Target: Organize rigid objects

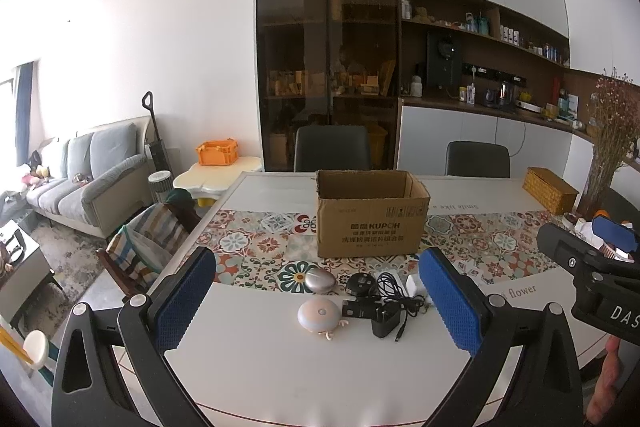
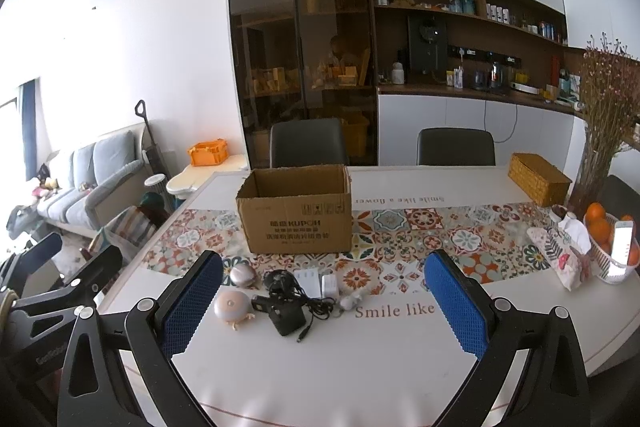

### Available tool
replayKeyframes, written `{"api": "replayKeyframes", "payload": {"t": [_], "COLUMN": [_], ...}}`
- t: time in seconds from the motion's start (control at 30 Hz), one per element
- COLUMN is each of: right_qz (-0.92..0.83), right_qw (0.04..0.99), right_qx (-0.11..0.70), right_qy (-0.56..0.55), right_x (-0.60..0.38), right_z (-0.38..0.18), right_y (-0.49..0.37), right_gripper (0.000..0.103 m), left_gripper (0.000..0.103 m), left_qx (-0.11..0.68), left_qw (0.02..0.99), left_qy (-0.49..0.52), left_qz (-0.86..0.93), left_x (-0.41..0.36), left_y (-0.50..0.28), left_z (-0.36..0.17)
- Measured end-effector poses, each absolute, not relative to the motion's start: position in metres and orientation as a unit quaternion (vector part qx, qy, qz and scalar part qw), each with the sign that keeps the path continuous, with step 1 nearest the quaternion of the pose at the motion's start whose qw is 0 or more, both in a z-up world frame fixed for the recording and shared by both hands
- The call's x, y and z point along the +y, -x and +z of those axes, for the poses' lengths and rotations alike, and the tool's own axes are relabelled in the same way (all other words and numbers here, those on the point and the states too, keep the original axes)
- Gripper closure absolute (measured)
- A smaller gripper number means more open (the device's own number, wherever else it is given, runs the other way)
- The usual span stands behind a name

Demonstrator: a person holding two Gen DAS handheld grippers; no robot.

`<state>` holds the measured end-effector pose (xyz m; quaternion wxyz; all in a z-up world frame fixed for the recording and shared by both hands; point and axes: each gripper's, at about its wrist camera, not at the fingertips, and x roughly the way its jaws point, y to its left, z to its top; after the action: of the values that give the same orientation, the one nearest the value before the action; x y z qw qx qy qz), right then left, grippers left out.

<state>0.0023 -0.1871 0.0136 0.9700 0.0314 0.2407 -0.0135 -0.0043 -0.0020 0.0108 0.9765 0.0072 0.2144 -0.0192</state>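
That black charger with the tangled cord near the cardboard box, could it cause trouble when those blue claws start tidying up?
Possibly. The black charger trails a loose cord that lies against the white adapters, so lifting it might drag neighbours along. The round peach gadget and the silver oval case look smooth and curved, so they could slip from flat pads. Both the left gripper and the right gripper are open, holding nothing, and the cardboard box looks light enough to shift if bumped.
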Motion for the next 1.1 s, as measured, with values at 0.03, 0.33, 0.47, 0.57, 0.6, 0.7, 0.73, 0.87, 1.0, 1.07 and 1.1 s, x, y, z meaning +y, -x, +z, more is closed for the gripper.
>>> {"api": "replayKeyframes", "payload": {"t": [0.03, 0.33, 0.47, 0.57, 0.6, 0.7, 0.73, 0.87, 1.0, 1.07, 1.1], "right_qz": [-0.013, -0.013, -0.012, -0.012, -0.013, -0.011, -0.011, -0.009, -0.008, -0.006, -0.006], "right_qw": [0.970, 0.970, 0.970, 0.970, 0.971, 0.970, 0.971, 0.970, 0.970, 0.970, 0.970], "right_qx": [0.240, 0.239, 0.240, 0.239, 0.238, 0.239, 0.239, 0.240, 0.240, 0.241, 0.241], "right_qy": [-0.031, -0.030, -0.031, -0.031, -0.031, -0.031, -0.031, -0.031, -0.032, -0.031, -0.031], "right_x": [-0.1870, -0.1895, -0.1901, -0.1896, -0.1893, -0.1904, -0.1907, -0.1920, -0.1920, -0.1921, -0.1920], "right_z": [0.0142, 0.0130, 0.0128, 0.0126, 0.0123, 0.0125, 0.0121, 0.0115, 0.0106, 0.0094, 0.0095], "right_y": [-0.0023, 0.0011, 0.0014, 0.0017, 0.0014, 0.0015, 0.0016, 0.0021, 0.0017, 0.0010, 0.0008], "right_gripper": [0.002, 0.002, 0.002, 0.002, 0.002, 0.002, 0.002, 0.002, 0.002, 0.002, 0.002], "left_gripper": [0.000, 0.000, 0.000, 0.000, 0.000, 0.000, 0.000, 0.000, 0.000, 0.000, 0.000], "left_qx": [0.215, 0.218, 0.218, 0.218, 0.217, 0.218, 0.218, 0.217, 0.217, 0.217, 0.217], "left_qw": [0.977, 0.976, 0.976, 0.976, 0.976, 0.976, 0.976, 0.976, 0.976, 0.976, 0.976], "left_qy": [-0.008, -0.009, -0.010, -0.011, -0.011, -0.011, -0.012, -0.012, -0.013, -0.012, -0.012], "left_qz": [-0.019, -0.021, -0.022, -0.021, -0.021, -0.020, -0.021, -0.020, -0.019, -0.017, -0.017], "left_x": [-0.0015, -0.0006, -0.0013, -0.0019, -0.0017, -0.0025, -0.0027, -0.0032, -0.0035, -0.0033, -0.0028], "left_y": [0.0038, 0.0025, 0.0019, 0.0018, 0.0014, 0.0009, 0.0010, 0.0005, -0.0011, -0.0019, -0.0029], "left_z": [0.0116, 0.0123, 0.0130, 0.0128, 0.0131, 0.0130, 0.0129, 0.0134, 0.0142, 0.0142, 0.0144]}}
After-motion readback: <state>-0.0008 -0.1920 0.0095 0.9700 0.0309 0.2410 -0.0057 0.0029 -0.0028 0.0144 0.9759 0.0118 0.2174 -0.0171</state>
